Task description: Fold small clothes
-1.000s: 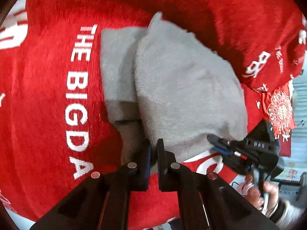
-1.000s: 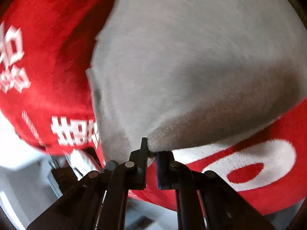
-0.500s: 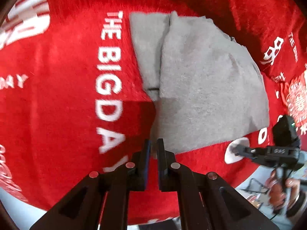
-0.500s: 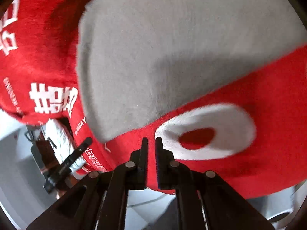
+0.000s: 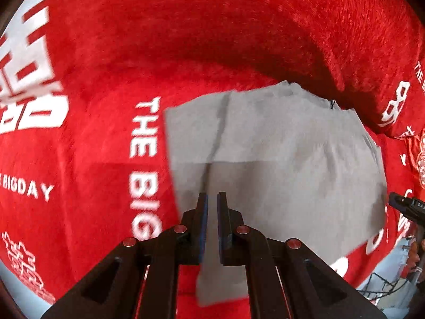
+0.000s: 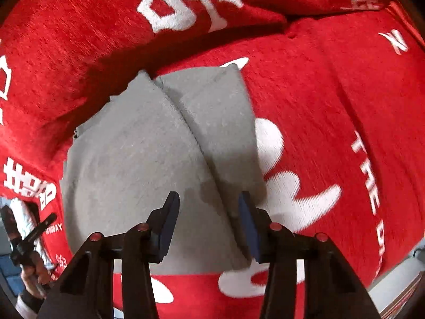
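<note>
both tongs point(image 5: 211, 196) point(image 6: 208, 199) hover over the grey garment point(image 5: 279, 164) (folded flat).

place: home, likely | evidence: red printed blanket point(image 5: 239, 40) over cushions

Both wrist views bright, colours saturated, heavy fisheye bending: white lettering curves and stretches toward the rims, black vignette in the corners. Motion blur all over; the red blanket point(image 5: 87, 159) pile is smeared, text edges soft, worst at left and right margins. The grey cloth point(image 5: 279, 159) has fuzzy edges, with a straight-edged shadow covering its near half in the left view and a softer shadow near the fingers in the right view. Dark shadow band in the far blanket fold. Gripper fingers point(image 6: 168, 223) nearest the lens fairly sharp, no glare.
</note>
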Tool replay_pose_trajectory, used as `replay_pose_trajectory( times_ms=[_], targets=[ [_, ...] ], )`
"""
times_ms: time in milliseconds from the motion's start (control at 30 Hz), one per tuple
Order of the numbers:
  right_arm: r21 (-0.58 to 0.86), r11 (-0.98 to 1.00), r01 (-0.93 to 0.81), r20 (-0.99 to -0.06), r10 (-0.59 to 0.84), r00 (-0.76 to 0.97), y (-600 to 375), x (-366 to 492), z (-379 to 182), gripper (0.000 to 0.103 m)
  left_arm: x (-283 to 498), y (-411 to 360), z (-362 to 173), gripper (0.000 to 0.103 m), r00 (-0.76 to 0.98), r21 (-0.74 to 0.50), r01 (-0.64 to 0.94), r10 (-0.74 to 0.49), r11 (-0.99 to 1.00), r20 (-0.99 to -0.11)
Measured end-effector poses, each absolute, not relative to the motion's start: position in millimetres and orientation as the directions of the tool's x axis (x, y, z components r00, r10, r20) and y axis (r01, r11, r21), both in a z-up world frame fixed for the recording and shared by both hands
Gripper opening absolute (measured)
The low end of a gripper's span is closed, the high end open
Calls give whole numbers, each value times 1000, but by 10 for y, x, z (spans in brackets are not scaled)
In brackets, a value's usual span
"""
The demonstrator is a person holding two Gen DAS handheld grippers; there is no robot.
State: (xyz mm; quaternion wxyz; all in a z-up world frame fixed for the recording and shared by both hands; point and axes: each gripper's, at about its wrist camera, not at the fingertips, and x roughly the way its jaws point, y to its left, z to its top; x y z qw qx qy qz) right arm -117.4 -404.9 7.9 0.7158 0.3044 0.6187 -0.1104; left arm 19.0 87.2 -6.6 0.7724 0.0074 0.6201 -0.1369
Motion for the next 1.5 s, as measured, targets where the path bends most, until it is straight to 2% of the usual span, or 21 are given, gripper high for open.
replay_pose_trajectory(
  times_ms=[67, 100, 133, 200, 267, 433, 567, 633, 700, 833, 1100, 1233, 1433, 1467, 1500],
  targets=[
    [287, 815, 503, -958, 231, 172, -4054, -1100, -28, 50, 272, 742, -155, 7, 198, -123, 226, -170, 966, -965],
    [282, 826, 489, -960, 239, 149, -3993, -1031, -70, 40, 306, 691, -209, 7, 197, -107, 224, -153, 969, -968],
    [288, 830, 478, -957, 256, 133, -3933, -985, -95, 6, 334, 656, -269, 7, 191, -94, 217, -137, 972, -972],
    [326, 831, 451, -945, 302, 126, -3904, -993, -88, 6, 366, 631, -354, 7, 179, -76, 202, -113, 976, -977],
    [295, 867, 401, -955, 264, 132, -3869, -1023, 38, 5, 373, 633, -394, 7, 179, -57, 197, -93, 979, -979],
    [278, 825, 491, -958, 273, 83, -4112, -1277, -185, 5, 397, 635, -511, 7, 183, -1, 201, -39, 980, -982],
    [249, 834, 493, -967, 245, 74, -4062, -1271, -107, 6, 459, 645, -506, 7, 193, 24, 192, -14, 981, -981],
    [167, 837, 521, -984, 174, 35, -4037, -1263, -35, 6, 505, 721, -455, 7, 211, 88, 174, 50, 981, -976],
    [77, 828, 555, -997, 69, 36, -4141, -1316, 93, 6, 543, 835, -394, 7, 206, 63, 150, 31, 987, -978],
    [192, 815, 547, -975, 93, 203, -4209, -1143, 395, 6, 597, 956, -177, 7, 238, 20, 142, -14, 990, -971],
    [218, 874, 433, -967, 134, 217, -3724, -238, 50, 6, 692, 357, -298, 7, 225, -43, 213, -92, 976, -970],
    [180, 887, 426, -977, 109, 185, -3723, -122, -229, 6, 754, 240, -572, 7, 229, 33, 204, -15, 978, -973],
    [182, 874, 451, -974, 97, 204, -3899, -172, -210, 5, 871, 351, -614, 7, 264, 60, 183, 10, 981, -965],
    [166, 869, 466, -977, 80, 197, -3935, -183, -210, 5, 895, 384, -605, 7, 271, 103, 164, 56, 981, -961],
    [142, 857, 495, -982, 58, 182, -3991, -206, -216, 10, 923, 413, -592, 7, 270, 118, 150, 74, 982, -960]
  ],
)
